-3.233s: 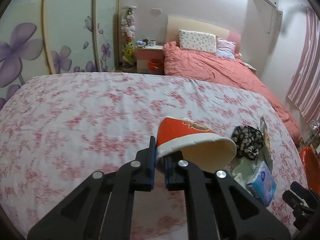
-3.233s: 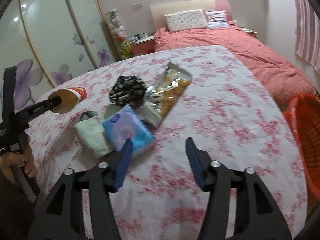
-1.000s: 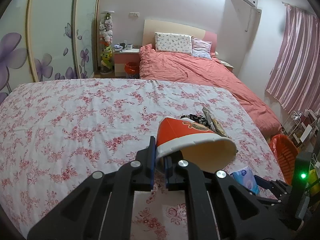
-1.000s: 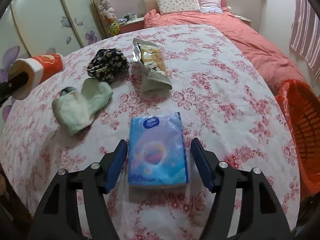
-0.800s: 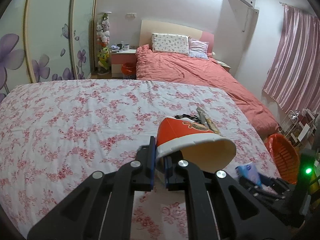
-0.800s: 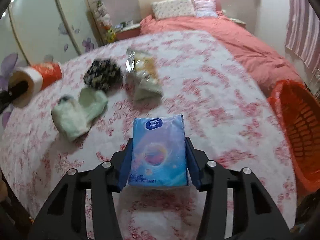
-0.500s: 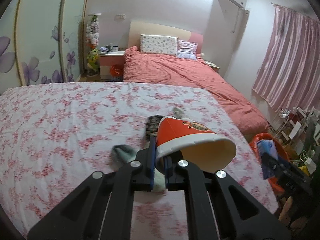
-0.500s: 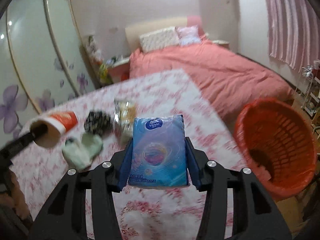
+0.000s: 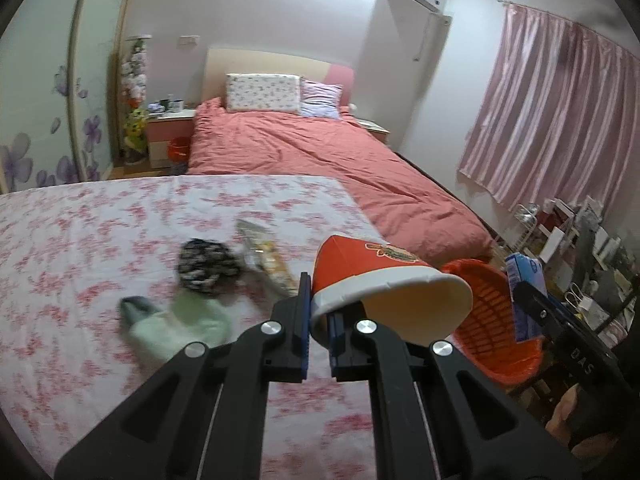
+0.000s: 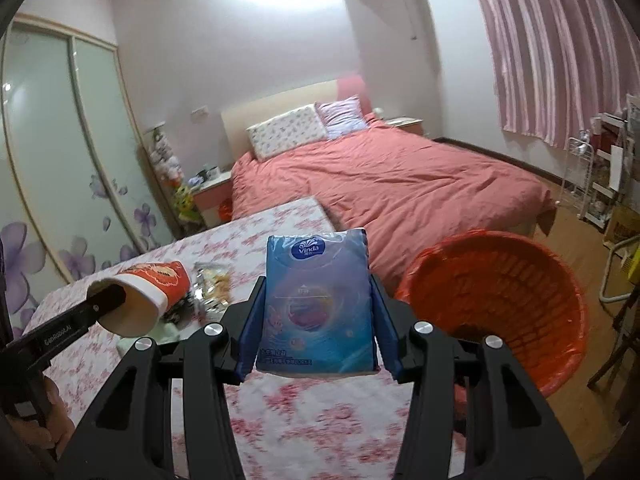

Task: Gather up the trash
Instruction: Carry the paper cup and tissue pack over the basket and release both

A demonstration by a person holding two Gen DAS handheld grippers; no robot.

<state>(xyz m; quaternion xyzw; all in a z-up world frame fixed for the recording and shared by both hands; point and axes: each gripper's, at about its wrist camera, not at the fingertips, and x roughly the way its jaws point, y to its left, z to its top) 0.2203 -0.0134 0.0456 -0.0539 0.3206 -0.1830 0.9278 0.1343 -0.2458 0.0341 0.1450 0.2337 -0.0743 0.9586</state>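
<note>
My left gripper (image 9: 319,320) is shut on the rim of a red and white paper cup (image 9: 384,292), which lies on its side with the mouth toward me; the same cup (image 10: 140,292) shows at the left of the right wrist view. My right gripper (image 10: 318,336) is shut on a blue tissue pack (image 10: 318,300), held up above the floral bed cover. An orange basket (image 10: 500,300) stands on the floor to the right of the pack, its mouth open upward. In the left wrist view the basket (image 9: 492,320) lies just behind the cup, with the tissue pack (image 9: 524,280) over it.
On the floral bed cover (image 9: 100,248) lie a snack wrapper (image 9: 264,256), a dark patterned cloth (image 9: 206,266) and a pale green sock (image 9: 176,324). A red bed (image 10: 392,188) lies beyond. Pink curtains (image 10: 560,48) and a wire shelf rack (image 10: 592,176) fill the right side.
The right gripper closed on the tissue pack, lifted it off the bed cover and swung right toward the orange basket. The left gripper carried the cup rightward too.
</note>
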